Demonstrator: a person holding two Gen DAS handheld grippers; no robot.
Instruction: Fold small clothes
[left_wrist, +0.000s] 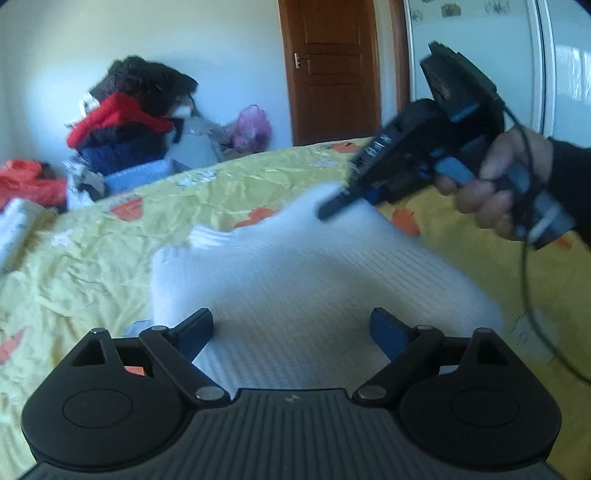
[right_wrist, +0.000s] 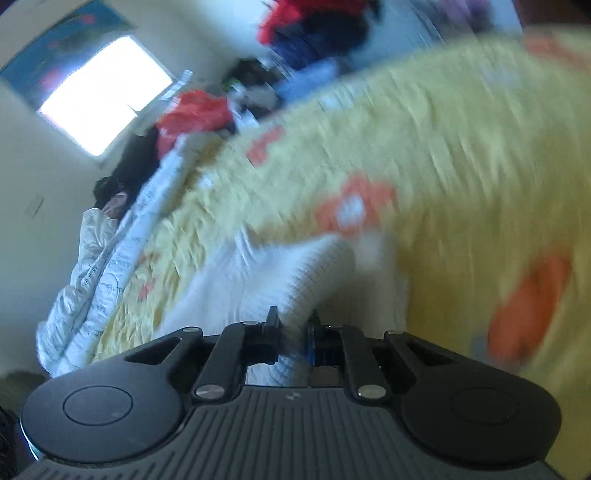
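Observation:
A small white ribbed garment (left_wrist: 295, 273) lies on the yellow bedspread (left_wrist: 92, 251). My left gripper (left_wrist: 291, 332) is open, its blue pads spread just above the garment's near part, holding nothing. My right gripper (left_wrist: 332, 206) shows in the left wrist view at the garment's far edge, held by a hand. In the right wrist view the right gripper (right_wrist: 293, 325) is shut on a fold of the white garment (right_wrist: 280, 273), which is lifted off the bedspread (right_wrist: 443, 147). Both views are motion-blurred.
A pile of red, dark and blue clothes (left_wrist: 125, 125) stands beyond the bed's far left edge. A wooden door (left_wrist: 332, 70) and a white wardrobe (left_wrist: 480, 55) are behind. A white printed quilt (right_wrist: 110, 251) lies along the bed's edge under a window (right_wrist: 107, 92).

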